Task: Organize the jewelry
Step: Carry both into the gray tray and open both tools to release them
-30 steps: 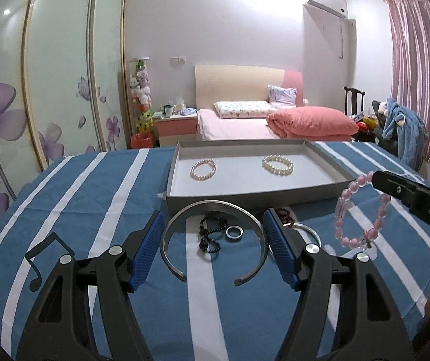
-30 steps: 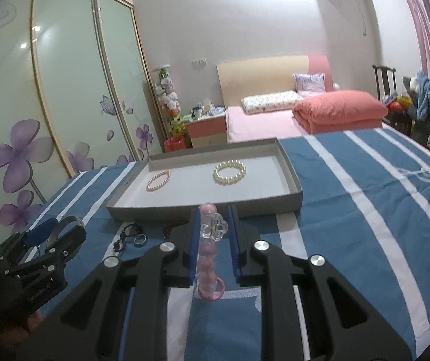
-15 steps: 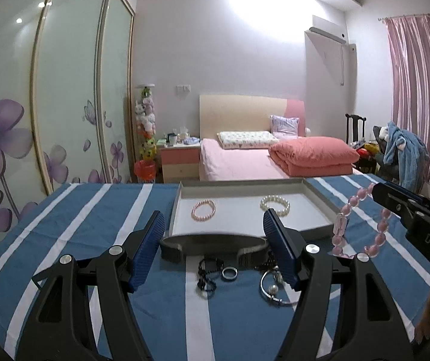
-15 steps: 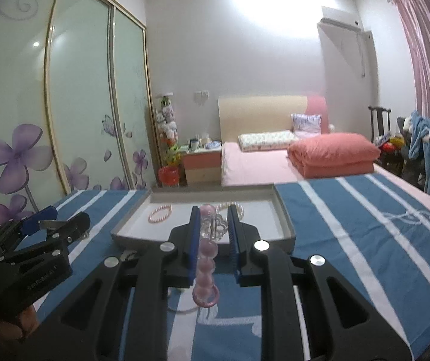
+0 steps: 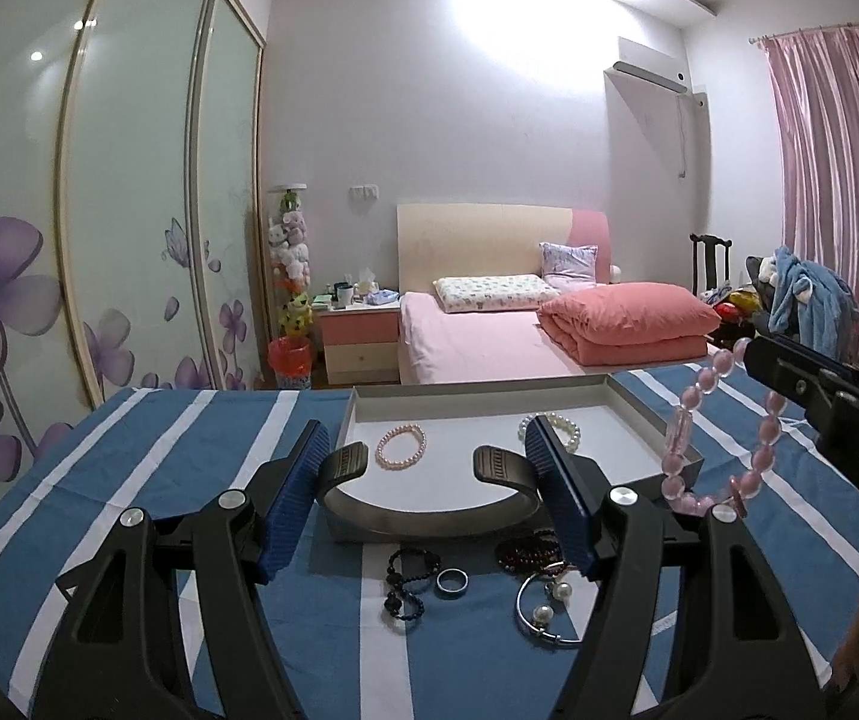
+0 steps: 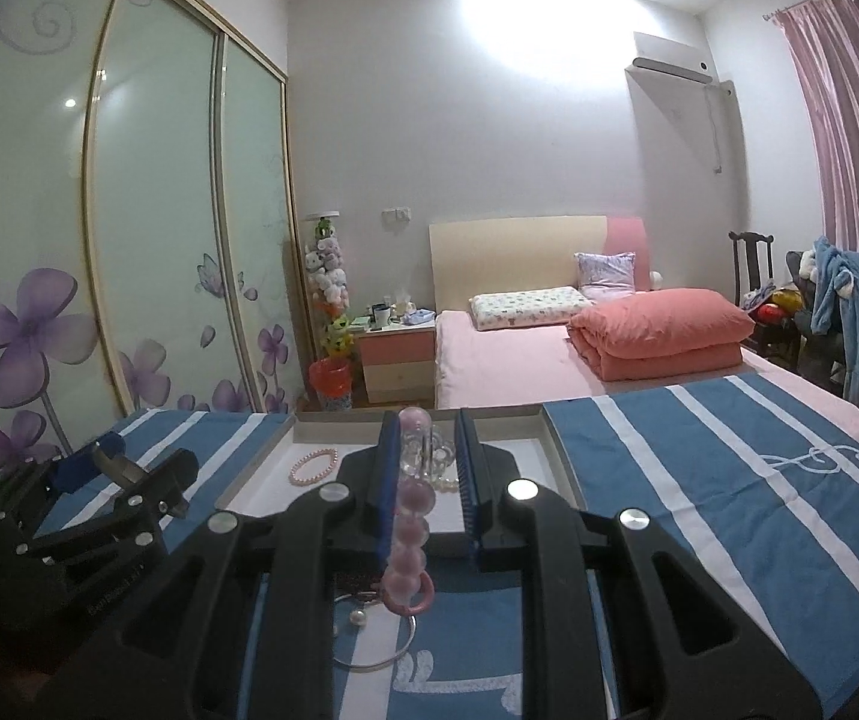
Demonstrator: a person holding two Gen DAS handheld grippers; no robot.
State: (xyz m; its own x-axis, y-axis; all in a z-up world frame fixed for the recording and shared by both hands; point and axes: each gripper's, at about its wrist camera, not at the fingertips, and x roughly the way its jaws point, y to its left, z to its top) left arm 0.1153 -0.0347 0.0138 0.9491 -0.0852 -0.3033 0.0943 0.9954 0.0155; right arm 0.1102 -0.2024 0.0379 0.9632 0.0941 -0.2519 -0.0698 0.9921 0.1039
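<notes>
My left gripper (image 5: 426, 450) is shut on a wide silver cuff bangle (image 5: 429, 513) and holds it above the near wall of the grey tray (image 5: 651, 414). The tray holds a pink pearl bracelet (image 5: 400, 447) and a white pearl bracelet (image 5: 564, 423). My right gripper (image 6: 426, 438) is shut on a pink bead bracelet (image 6: 410, 525), which hangs from the fingers; it shows at the right of the left wrist view (image 5: 711, 438). On the striped cloth in front of the tray lie a black bead string (image 5: 405, 582), a ring (image 5: 452, 582), a dark red bead bracelet (image 5: 528, 552) and a thin pearl-tipped bangle (image 5: 540, 612).
The jewelry lies on a blue and white striped cloth (image 5: 129, 480). Behind it stand a pink bed (image 5: 489, 336), a nightstand (image 5: 360, 342) and a floral sliding wardrobe (image 5: 99, 240). A chair with clothes (image 5: 801, 300) is at the right.
Both grippers have risen and tilted up, carrying their bracelets. The silver cuff has lifted off the cloth and now sits level in front of the tray. The tray looks lower and flatter in both views.
</notes>
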